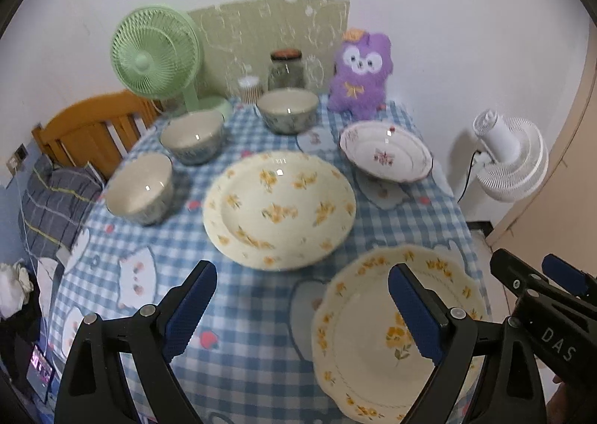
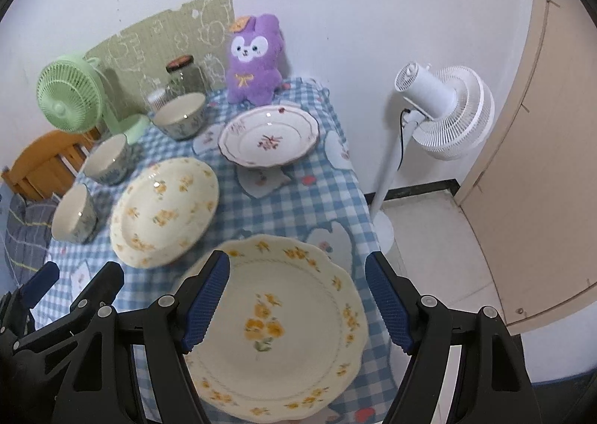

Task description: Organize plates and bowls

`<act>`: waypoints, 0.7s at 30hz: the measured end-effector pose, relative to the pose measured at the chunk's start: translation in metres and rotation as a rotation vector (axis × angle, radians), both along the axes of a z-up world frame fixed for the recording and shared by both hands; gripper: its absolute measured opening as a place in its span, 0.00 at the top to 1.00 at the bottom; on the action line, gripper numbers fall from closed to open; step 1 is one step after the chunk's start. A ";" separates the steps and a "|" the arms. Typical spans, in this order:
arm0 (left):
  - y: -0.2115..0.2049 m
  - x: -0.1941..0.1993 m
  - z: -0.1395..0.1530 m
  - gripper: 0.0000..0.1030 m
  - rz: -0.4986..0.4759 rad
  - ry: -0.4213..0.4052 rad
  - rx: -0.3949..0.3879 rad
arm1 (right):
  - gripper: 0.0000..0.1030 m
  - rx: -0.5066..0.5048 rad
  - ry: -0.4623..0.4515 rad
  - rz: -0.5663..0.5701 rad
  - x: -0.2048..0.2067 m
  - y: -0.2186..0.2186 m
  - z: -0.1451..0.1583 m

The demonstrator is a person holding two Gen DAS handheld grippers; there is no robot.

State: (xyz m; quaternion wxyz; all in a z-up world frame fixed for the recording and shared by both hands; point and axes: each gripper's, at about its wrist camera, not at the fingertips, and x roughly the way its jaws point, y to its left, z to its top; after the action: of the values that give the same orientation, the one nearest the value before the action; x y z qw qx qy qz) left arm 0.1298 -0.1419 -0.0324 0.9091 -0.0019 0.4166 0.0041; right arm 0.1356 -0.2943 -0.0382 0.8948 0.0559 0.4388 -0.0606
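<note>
both ribbed blue-padded grippers, left (image 1: 302, 297) and right (image 2: 296, 289), hang wide open and empty over a checked cloth (image 1: 238, 342) bearing three glazed round bowls (image 1: 140, 189), two yellow-flowered plates (image 2: 276, 327) and a scalloped pink-flowered plate (image 2: 268, 140).

Bright even indoor light, soft shadows, fisheye-warped edges, slight blur

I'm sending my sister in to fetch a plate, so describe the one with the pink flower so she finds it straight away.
Go to the table with the blue checked cloth and find the purple plush toy at its far end. The plate lies right in front of it. It is white with a dark scalloped rim and one pinkish flower sprig in the middle, unlike the two cream plates with yellow flowers.
</note>
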 end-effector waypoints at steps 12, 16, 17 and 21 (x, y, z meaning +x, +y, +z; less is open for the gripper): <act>0.047 -0.003 0.036 0.08 -0.020 -0.045 -0.032 | 0.24 -0.024 -0.072 -0.027 -0.005 0.050 0.039; 0.062 -0.001 0.046 0.08 -0.034 -0.064 -0.033 | 0.24 -0.013 -0.088 -0.040 -0.003 0.064 0.047; 0.066 0.000 0.048 0.08 -0.036 -0.067 -0.039 | 0.24 -0.009 -0.094 -0.044 -0.002 0.068 0.049; 0.085 0.008 0.055 0.08 -0.028 -0.071 -0.065 | 0.24 0.004 -0.106 -0.035 0.007 0.083 0.055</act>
State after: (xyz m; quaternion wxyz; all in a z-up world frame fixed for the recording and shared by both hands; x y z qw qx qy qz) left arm 0.1376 -0.0568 0.0224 0.9228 -0.0258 0.3838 -0.0224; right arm 0.1427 -0.2109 0.0168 0.9155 0.0686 0.3899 -0.0725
